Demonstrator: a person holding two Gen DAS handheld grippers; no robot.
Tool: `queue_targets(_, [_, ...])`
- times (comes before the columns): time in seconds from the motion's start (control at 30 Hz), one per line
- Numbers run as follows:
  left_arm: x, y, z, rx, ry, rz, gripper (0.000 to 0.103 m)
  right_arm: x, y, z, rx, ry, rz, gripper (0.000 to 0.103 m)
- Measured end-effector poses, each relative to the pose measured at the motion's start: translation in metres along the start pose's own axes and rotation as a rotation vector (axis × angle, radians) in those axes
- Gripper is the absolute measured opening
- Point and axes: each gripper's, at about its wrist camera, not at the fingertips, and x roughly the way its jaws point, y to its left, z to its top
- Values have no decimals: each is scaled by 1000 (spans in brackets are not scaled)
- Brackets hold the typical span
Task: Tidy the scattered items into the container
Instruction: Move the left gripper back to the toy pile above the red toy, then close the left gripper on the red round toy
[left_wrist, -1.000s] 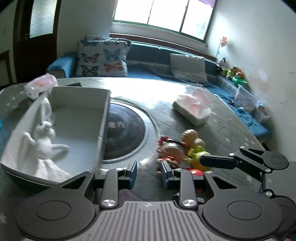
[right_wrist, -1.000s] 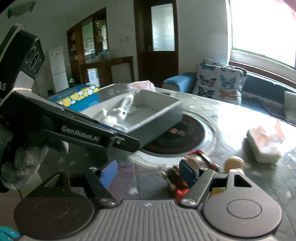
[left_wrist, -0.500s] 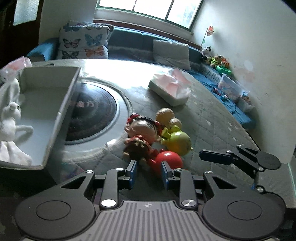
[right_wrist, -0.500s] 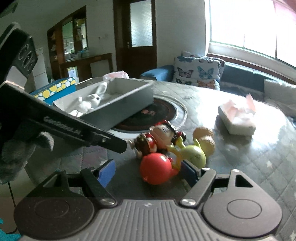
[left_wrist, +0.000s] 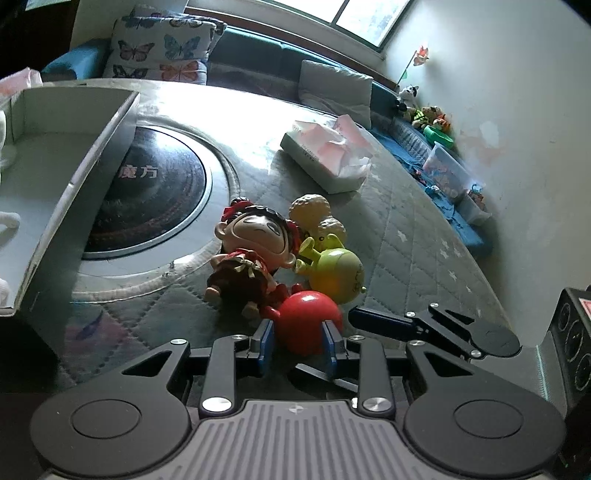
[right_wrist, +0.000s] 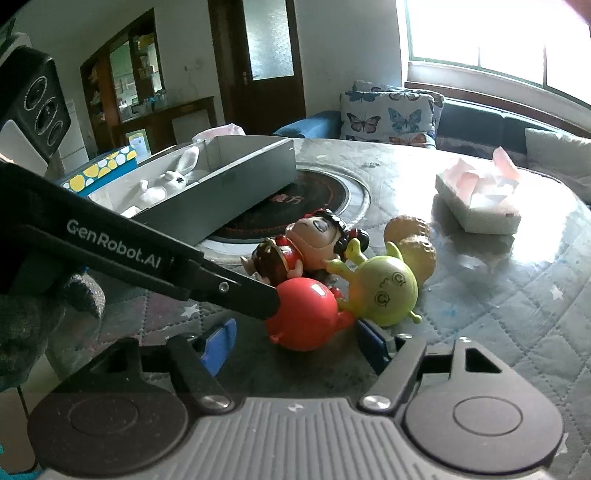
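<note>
the left tongs (left_wrist: 298, 341) stand narrowly apart around the red round toy (left_wrist: 308, 321), one blue pad on either side of it; whether the pads already press on it cannot be told, and the toy sits on the desk (left_wrist: 399, 236). the right tongs (right_wrist: 295, 341) reach toward the same red toy, their jaws wider and closing, the toy just ahead between the tips and not touched by them.

taking the red toy as the landmark: to its left, well apart, lies the grey container (right_wrist: 236, 184), partly over a dark round plate (left_wrist: 155, 192) set in the desk. inside it rests a white rabbit toy (right_wrist: 166, 182), the only thing seen tidied. just behind the red toy, and touching it, lies the doll in a red dress (left_wrist: 251, 247). just right of the doll sits the green round toy (left_wrist: 338, 269), and behind that a tan knobbly toy (left_wrist: 314, 214). farther behind and to the right is a tissue box (left_wrist: 325, 155).

as a judgement, the task is early: one item is in, four toys remain scattered, and the red toy looks to be the step in hand.
</note>
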Motion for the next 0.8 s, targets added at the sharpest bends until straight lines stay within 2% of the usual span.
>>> queue_targets(0.2, [5, 3, 4, -33, 8, -32, 31, 9, -7, 0, 28, 7, 8, 73])
queue_targets(0.27, [6, 5, 5, -40, 11, -42, 31, 11, -9, 0, 39, 7, 20, 69])
queue_targets(0.37, [9, 7, 7, -54, 22, -62, 32, 13, -9, 1, 45, 3, 23, 69])
queue_targets(0.6, [12, 6, 9, -67, 30, -64, 34, 14, -11, 2, 69, -2, 17, 67])
queue_targets(0.8, [14, 7, 11, -76, 35, -70, 35, 13, -17, 3, 106, -4, 17, 51])
